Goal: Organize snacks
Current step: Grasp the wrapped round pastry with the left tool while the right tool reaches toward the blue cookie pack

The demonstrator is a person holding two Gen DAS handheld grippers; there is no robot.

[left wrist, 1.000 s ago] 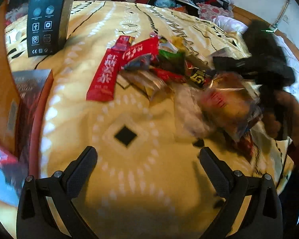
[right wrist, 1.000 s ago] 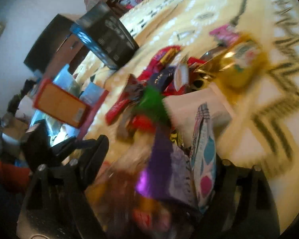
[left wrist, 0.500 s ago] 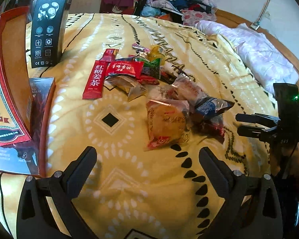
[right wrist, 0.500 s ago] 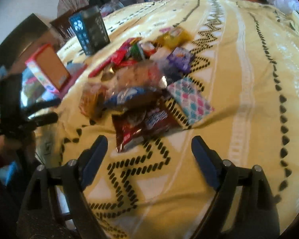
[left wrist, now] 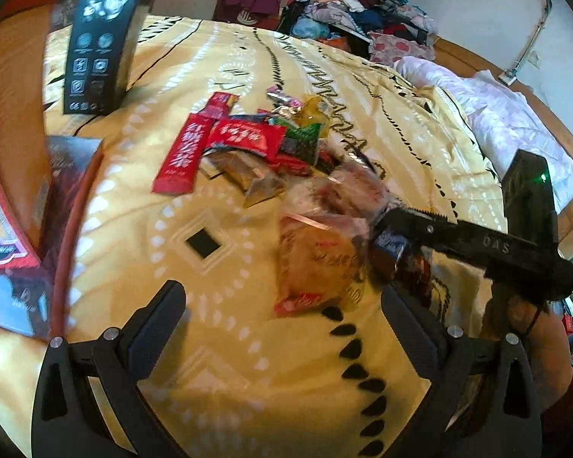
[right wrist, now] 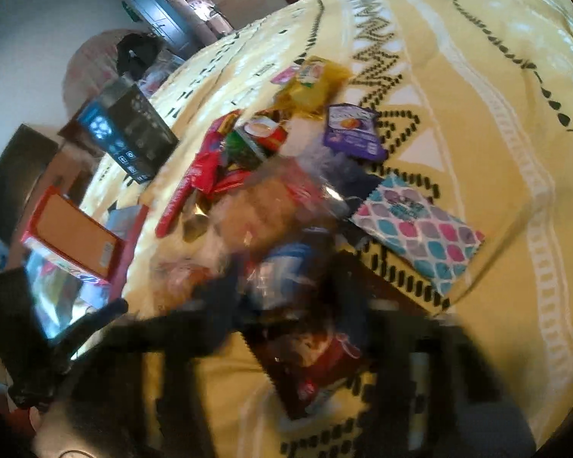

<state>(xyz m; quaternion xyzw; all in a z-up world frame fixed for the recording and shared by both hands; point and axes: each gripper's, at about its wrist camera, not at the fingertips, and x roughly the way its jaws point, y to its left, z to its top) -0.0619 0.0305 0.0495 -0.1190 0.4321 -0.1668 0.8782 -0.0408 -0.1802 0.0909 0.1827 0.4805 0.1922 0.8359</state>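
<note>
The snacks [left wrist: 286, 175] are lying in a loose heap in the middle of the yellow patterned bedspread [left wrist: 217, 362], running from a long red sachet [left wrist: 183, 154] at the far left to a clear bag with an orange-brown cake [left wrist: 317, 267] at the near right. In the right wrist view a purple packet [right wrist: 353, 131] and a scale-patterned pack [right wrist: 420, 231] are sitting at the right edge of the heap, and a dark red packet [right wrist: 317, 362] is lying nearest the camera.

The right gripper [left wrist: 391, 225] is reaching into the heap from the right, and its jaws are closing around a blue-and-clear wrapper [right wrist: 282, 278]; motion blur is hiding whether the pads are already pressing it. The left gripper [left wrist: 282, 328] is hovering over bare bedspread near the cake bag, jaws spread wide and holding nothing.

A tall black box [left wrist: 99, 42] is standing at the far left, with red cartons [left wrist: 4, 198] beside the left edge.
</note>
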